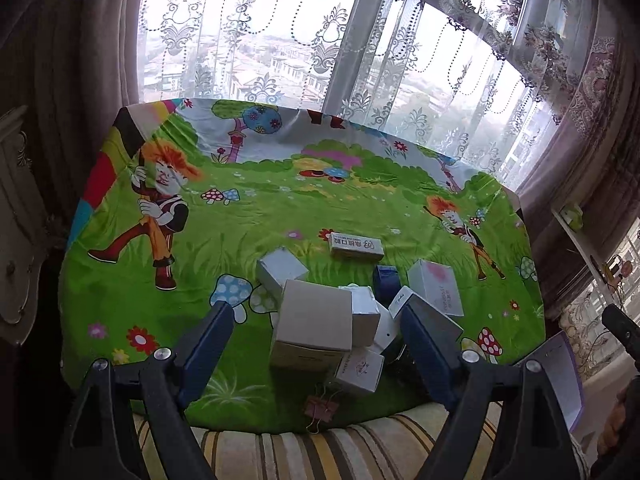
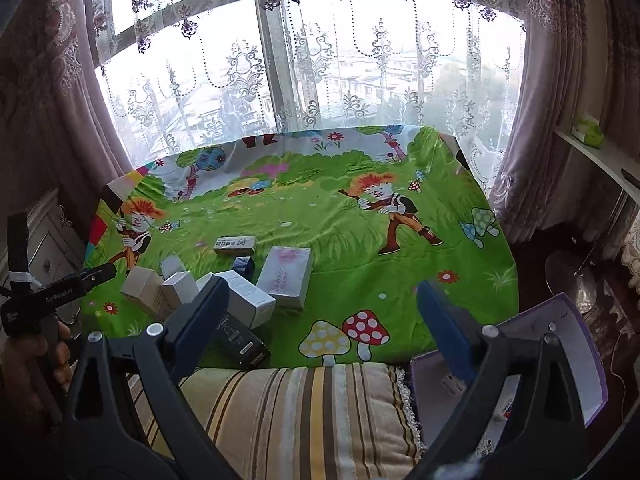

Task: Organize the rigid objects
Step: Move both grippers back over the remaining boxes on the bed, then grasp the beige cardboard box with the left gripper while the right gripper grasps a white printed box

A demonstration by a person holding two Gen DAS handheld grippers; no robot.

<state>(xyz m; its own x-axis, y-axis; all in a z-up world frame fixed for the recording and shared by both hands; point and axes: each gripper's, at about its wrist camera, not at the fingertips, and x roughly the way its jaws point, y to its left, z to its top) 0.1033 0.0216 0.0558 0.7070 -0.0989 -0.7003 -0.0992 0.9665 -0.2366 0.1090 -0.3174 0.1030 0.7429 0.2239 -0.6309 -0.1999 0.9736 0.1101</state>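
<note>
The left gripper (image 1: 316, 332) is spread wide and holds nothing; it hangs above a pile of small boxes near the front edge of the table. A plain tan box (image 1: 314, 322) sits between its two blue fingers (image 1: 208, 344) but they do not touch it; small white boxes (image 1: 362, 368) lean against the tan box; a pink binder clip (image 1: 320, 408) lies just in front of them. Farther back lies a flat box with writing (image 1: 355, 246); to the right stands a white box with a pink picture (image 1: 438, 286). The right gripper (image 2: 322, 316) is also spread wide and empty; the pile of boxes (image 2: 224, 284) is on its left side; an open purple box (image 2: 560, 352) sits at the near right, off the table. A bright green cartoon cloth (image 2: 360, 280) covers the table; a striped cushion (image 2: 304, 412) lies just in front of it.
</note>
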